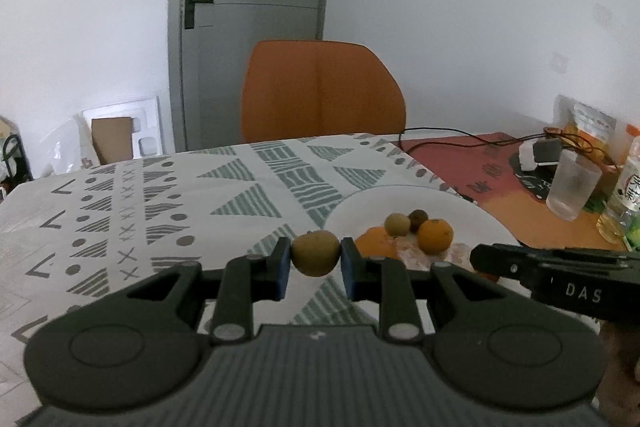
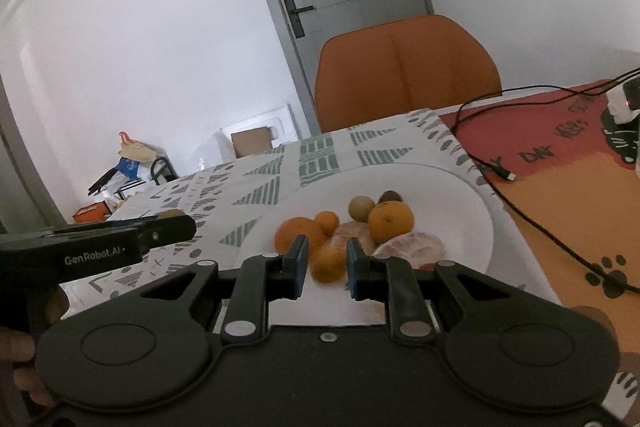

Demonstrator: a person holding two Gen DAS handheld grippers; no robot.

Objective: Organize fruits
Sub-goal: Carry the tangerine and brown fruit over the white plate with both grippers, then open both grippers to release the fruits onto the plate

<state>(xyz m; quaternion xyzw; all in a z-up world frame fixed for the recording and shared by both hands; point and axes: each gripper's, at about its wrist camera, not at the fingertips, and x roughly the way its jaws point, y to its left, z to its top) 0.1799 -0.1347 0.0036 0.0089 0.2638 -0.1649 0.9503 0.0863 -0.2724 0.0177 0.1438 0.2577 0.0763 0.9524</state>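
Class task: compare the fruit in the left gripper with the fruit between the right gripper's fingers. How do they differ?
The left gripper clamps a dull brown-green fruit over the tablecloth. The right gripper has a brighter small orange fruit over the white plate, with gaps beside it. Both are roundish.

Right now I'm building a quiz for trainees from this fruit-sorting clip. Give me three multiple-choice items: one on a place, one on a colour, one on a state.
1. Where does the clear glass stand?
A. on the patterned cloth
B. on the red-orange mat
C. on the floor

2. What colour is the chair?
A. grey
B. orange
C. blue

3. How is the left gripper?
A. open and empty
B. shut on a green-brown fruit
C. out of view

Answers:
1. B, the glass stands on the mat.
2. B, the chair's back is orange.
3. B, the gripper's pads press the fruit from both sides.
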